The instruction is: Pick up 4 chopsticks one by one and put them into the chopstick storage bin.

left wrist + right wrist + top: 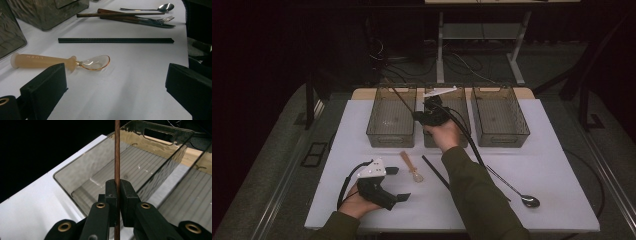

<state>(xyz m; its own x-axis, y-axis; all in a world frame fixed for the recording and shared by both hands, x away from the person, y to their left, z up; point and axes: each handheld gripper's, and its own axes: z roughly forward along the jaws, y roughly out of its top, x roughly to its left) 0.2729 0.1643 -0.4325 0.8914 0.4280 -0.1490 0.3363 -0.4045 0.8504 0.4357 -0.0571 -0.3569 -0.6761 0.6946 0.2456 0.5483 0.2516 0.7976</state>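
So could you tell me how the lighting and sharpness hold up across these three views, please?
High view: dark surround, the white table evenly lit, and the metal spoon catching a glint. Left gripper view: the clear spoon is sharp, while the near tongs are soft. Right gripper view: black background at left, a rippled sheen on the smoky bin, and the held wooden stick is crisp.

The orange-handled clear spoon [62, 62] bears faint raised lettering on its handle, too blurred to read surely
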